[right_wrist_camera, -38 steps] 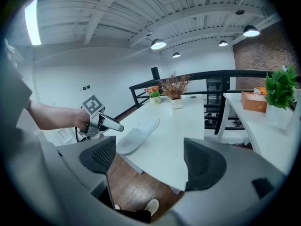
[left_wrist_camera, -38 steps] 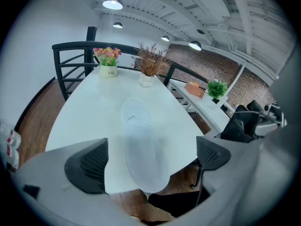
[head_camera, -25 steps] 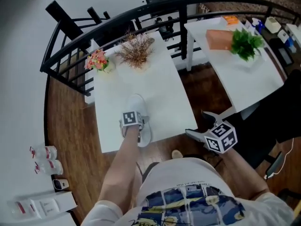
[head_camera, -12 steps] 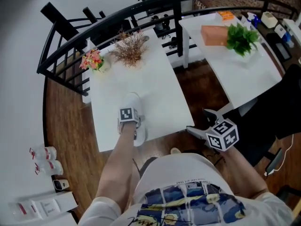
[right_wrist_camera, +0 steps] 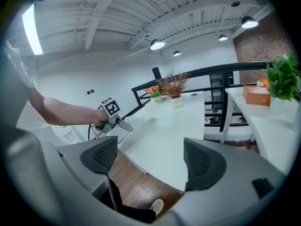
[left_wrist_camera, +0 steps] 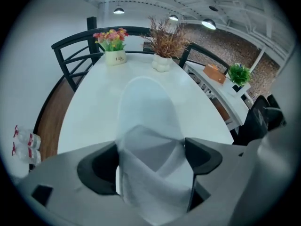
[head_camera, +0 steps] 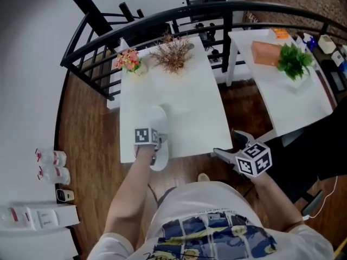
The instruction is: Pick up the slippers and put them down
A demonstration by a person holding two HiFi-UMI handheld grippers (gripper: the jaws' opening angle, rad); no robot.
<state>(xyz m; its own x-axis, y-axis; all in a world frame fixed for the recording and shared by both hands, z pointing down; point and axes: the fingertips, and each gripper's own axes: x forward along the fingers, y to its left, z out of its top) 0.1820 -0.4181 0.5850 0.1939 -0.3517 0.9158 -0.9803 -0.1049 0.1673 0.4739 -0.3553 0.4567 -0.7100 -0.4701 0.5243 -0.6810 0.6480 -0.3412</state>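
A white slipper (head_camera: 158,119) lies on the white table (head_camera: 190,107) with its heel end hanging over the near edge. My left gripper (head_camera: 156,147) points steeply down onto it. In the left gripper view the jaws are closing on the slipper's (left_wrist_camera: 148,107) strap, and the left gripper (left_wrist_camera: 150,166) squeezes the strap into folds. My right gripper (head_camera: 225,143) hovers off the table's near right corner, over the wooden floor. In its own view the right gripper (right_wrist_camera: 150,161) is open with nothing between its jaws. Only one slipper shows.
A pot of pink flowers (head_camera: 129,61) and a dried plant (head_camera: 173,53) stand at the table's far end, before a black railing (head_camera: 162,20). A second white table (head_camera: 282,96) to the right carries a green plant (head_camera: 294,61) and an orange box (head_camera: 265,52). Bottles (head_camera: 51,167) lie on the floor.
The left gripper and the slipper have shifted a little toward the table's near edge, so the heel now overhangs it. The right gripper has stayed by the near right corner.
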